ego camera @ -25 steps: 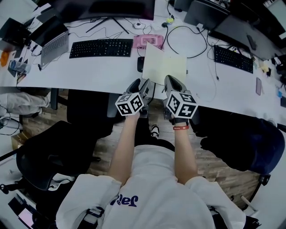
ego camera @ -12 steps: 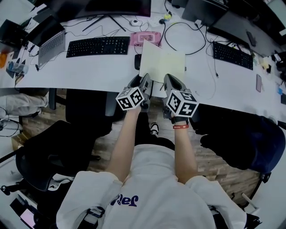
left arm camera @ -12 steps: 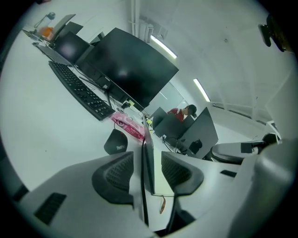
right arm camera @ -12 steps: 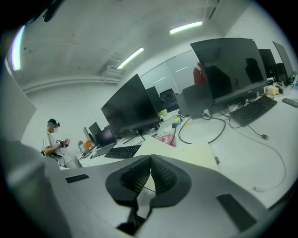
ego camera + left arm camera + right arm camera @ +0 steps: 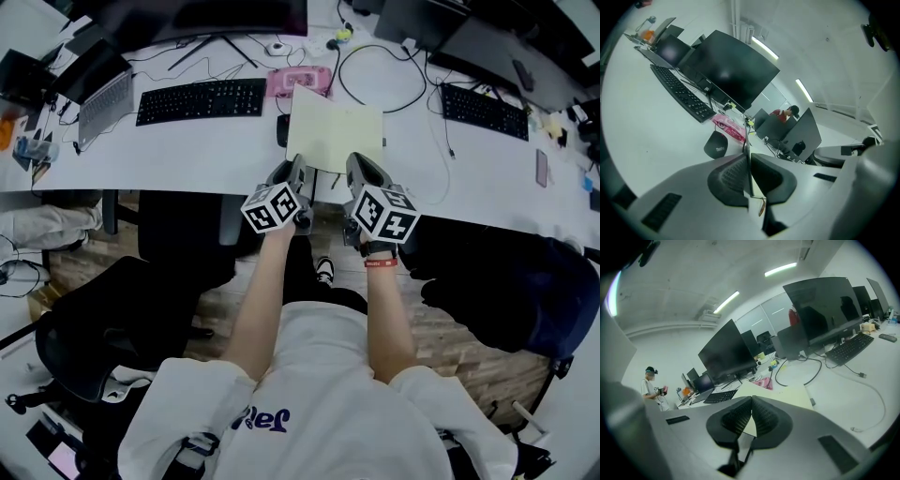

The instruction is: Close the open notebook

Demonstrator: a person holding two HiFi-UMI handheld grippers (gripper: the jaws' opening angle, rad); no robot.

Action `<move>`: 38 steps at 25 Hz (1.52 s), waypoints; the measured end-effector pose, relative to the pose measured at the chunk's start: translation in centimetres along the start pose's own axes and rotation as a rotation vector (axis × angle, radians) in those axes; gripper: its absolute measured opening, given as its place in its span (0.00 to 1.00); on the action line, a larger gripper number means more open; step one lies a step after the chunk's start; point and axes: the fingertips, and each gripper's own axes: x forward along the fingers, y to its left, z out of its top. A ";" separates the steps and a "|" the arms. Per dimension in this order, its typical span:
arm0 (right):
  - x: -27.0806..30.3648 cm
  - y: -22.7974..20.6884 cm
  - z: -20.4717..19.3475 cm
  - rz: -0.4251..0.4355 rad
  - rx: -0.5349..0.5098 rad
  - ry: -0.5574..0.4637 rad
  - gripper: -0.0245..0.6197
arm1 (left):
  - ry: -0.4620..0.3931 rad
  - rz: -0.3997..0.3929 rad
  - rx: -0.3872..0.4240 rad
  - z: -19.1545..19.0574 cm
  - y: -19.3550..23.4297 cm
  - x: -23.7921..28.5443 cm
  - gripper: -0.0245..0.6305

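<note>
While I look down in the head view, the notebook (image 5: 335, 141) lies open and flat on the white surface (image 5: 216, 145), pale pages up, with a black keyboard (image 5: 199, 98) off to its left; my left gripper (image 5: 300, 169) sits at the near left edge and my right gripper (image 5: 360, 167) at the near right edge; no leaf is folded over yet.

Seen from the left gripper view, the jaws have just been closing and now stand pinched on a thin sheet seen edge-on, which I take for the notebook's left leaf; a black mouse (image 5: 716, 145) and a pink case (image 5: 729, 127) lie just beyond on the surface.

Seen from the right gripper view, the jaws meet at their tips, with the notebook (image 5: 785, 393) spread flat beyond them; whether they nip its near edge I cannot tell.

As I judge it, only the grasp is made; lifting that left leaf and swinging it across onto the right page is all left to do.
</note>
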 end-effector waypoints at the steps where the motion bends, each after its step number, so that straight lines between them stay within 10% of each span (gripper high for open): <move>1: -0.1 -0.1 0.1 -0.001 0.003 -0.005 0.06 | 0.000 -0.003 0.005 0.1 -0.2 0.0 0.08; 22: -3.5 -4.1 2.6 -0.049 0.063 -0.095 0.06 | 0.085 -0.044 0.305 -1.2 -7.2 1.0 0.11; 38: -5.6 -7.0 2.7 -0.091 0.099 -0.123 0.06 | 0.124 -0.087 0.376 -3.5 -10.6 2.4 0.18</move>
